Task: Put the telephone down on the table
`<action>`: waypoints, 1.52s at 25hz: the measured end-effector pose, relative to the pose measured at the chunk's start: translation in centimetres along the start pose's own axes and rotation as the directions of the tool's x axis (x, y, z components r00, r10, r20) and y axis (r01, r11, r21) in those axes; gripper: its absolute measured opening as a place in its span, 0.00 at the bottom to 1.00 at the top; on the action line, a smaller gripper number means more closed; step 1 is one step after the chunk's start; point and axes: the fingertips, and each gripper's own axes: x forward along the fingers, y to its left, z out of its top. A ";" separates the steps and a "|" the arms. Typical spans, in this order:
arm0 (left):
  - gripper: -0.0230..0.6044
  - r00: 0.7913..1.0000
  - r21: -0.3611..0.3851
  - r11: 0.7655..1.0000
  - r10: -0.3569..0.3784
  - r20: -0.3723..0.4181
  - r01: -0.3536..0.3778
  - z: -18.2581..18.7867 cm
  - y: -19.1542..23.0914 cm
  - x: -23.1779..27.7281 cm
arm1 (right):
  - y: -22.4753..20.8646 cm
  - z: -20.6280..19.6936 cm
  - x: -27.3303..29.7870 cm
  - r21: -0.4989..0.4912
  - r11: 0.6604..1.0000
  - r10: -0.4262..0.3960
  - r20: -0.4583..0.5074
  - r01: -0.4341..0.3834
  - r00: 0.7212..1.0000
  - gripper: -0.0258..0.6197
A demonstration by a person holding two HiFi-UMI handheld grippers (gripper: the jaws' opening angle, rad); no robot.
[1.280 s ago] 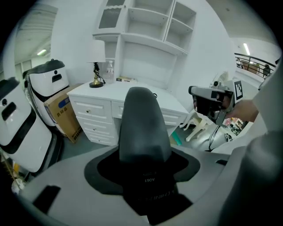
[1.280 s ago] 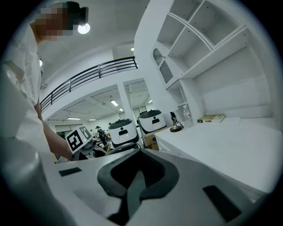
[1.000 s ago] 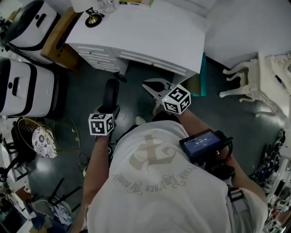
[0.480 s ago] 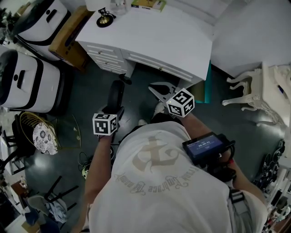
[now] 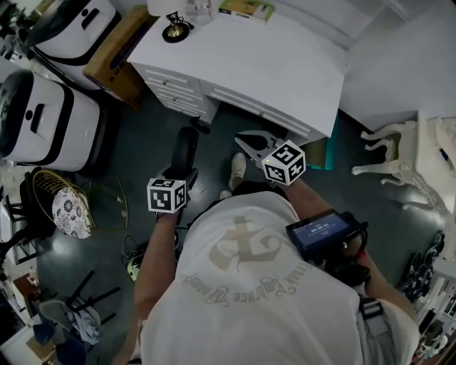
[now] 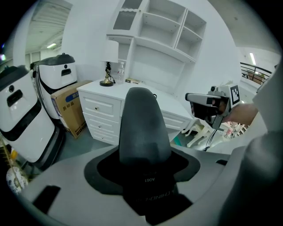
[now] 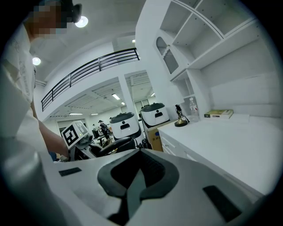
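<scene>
Fingers of left gripper (image 6: 143, 165): spread wide, clamped on the black telephone (image 6: 143, 128), which projects past their tips.
Fingers of right gripper (image 7: 137, 176): closed together, nothing held.
Telephone position: held in the air over the dark floor (image 5: 142, 142), short of the white surface (image 5: 271, 64).
Surface: 1 lamp base (image 5: 174, 32) and 1 book (image 5: 246, 9) are seen at its far edge.

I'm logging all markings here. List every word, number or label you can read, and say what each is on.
"A061": on the black telephone.
"CHINO": just below it on the same telephone; the letters after it are unclear.
Print on the cardboard box: too small to read.
Digits on the screen at the person's chest: blurred.
Lettering on the shirt: not legible.
</scene>
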 end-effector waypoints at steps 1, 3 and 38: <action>0.48 1.000 -0.001 1.000 0.002 0.004 -0.002 -0.1 -0.1 -0.4 | 0.4 0.2 -0.1 -0.004 1.000 0.004 0.001 -0.004 1.000 0.06; 0.48 1.000 -0.011 1.000 0.003 0.009 -0.003 0.2 0.2 -0.4 | 0.2 0.5 0.1 -0.010 1.000 0.009 0.001 -0.009 1.000 0.06; 0.48 1.000 0.027 1.000 -0.013 -0.020 0.013 13.4 1.9 7.7 | -13.3 5.7 4.7 0.048 0.999 -0.001 0.010 0.001 1.000 0.06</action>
